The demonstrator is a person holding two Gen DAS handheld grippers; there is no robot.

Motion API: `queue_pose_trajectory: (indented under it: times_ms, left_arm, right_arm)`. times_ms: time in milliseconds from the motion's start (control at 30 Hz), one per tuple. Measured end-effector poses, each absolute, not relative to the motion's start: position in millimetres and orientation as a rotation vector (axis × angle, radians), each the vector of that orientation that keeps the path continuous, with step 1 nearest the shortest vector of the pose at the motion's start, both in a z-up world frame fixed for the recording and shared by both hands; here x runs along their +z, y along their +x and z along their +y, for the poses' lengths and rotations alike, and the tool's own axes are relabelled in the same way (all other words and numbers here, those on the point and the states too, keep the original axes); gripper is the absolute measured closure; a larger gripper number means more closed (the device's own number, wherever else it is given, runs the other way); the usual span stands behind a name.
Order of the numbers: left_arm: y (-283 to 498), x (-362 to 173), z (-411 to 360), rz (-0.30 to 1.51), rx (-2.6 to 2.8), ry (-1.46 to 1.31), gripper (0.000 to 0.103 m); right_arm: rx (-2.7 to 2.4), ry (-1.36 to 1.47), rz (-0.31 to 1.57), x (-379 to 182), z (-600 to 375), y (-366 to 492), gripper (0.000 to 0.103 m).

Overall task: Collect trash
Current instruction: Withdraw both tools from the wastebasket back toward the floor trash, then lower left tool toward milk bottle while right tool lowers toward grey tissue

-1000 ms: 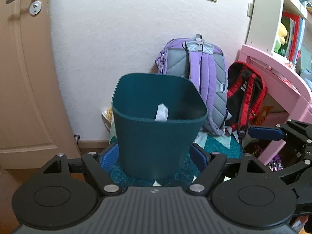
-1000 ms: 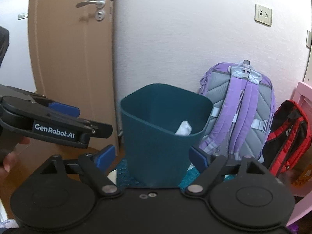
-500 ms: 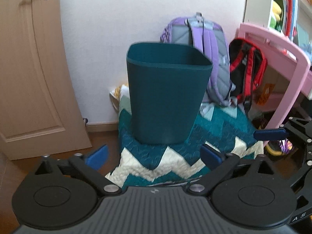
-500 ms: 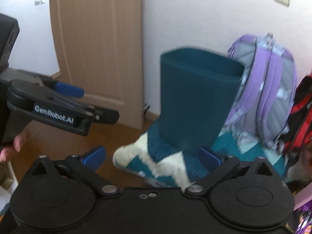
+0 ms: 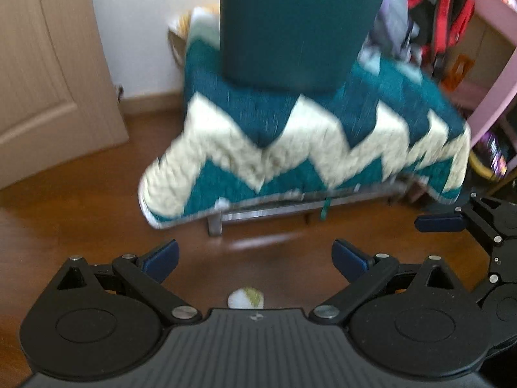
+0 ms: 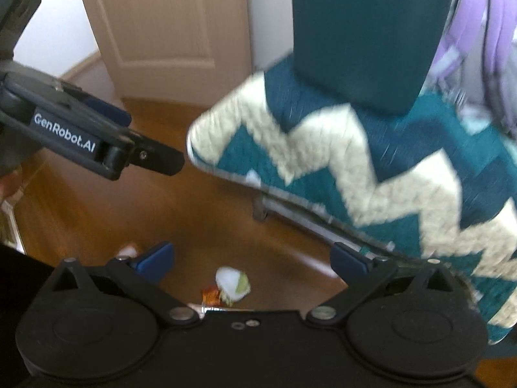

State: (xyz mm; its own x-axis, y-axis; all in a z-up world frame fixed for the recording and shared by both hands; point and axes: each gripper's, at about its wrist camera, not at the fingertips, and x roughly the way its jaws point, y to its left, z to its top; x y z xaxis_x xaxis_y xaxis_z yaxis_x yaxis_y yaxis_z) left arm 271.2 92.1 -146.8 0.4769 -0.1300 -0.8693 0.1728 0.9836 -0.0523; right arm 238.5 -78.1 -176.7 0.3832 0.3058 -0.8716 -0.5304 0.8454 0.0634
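A dark teal bin (image 5: 297,26) (image 6: 368,32) stands on a stool covered by a teal and cream zigzag cloth (image 5: 307,142) (image 6: 371,168). On the wooden floor below lies a crumpled white and green wrapper (image 5: 246,297) (image 6: 232,283), with an orange wrapper (image 6: 211,295) beside it. My left gripper (image 5: 255,255) is open above the floor, nothing between its fingers; the wrapper lies just below the gap. My right gripper (image 6: 250,258) is open too, over both wrappers. The left gripper shows as a black arm (image 6: 93,135) at the left of the right wrist view.
A light wooden door (image 5: 42,74) (image 6: 164,22) stands at the left. A purple backpack (image 6: 484,32) and a red one (image 5: 442,9) lean behind the stool, by a pink desk (image 5: 497,64). Another small white scrap (image 6: 127,249) lies by the right gripper's left finger.
Both grippers dropped from bin height down towards the floor and tipped downward, their jaws widening. The bin slid up to the top of both views and the floor wrappers came into sight.
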Motion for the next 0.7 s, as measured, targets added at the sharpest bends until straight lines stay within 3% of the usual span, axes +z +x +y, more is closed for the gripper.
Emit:
queue_pose_trajectory:
  times_ms: [533,700]
  left_arm:
    - [266.9,-337.7,59.4,1.349,-0.48,0.48,0.002]
    - [261.6,-397.0,65.0,1.451,-0.507,0.482,0.002]
  right_arm:
    - [0.639,-0.39,1.39,-365.5,-66.7,223.9,0.003]
    - [0.668,-0.388,1.503,-414.0,-69.2,219.3,0.004]
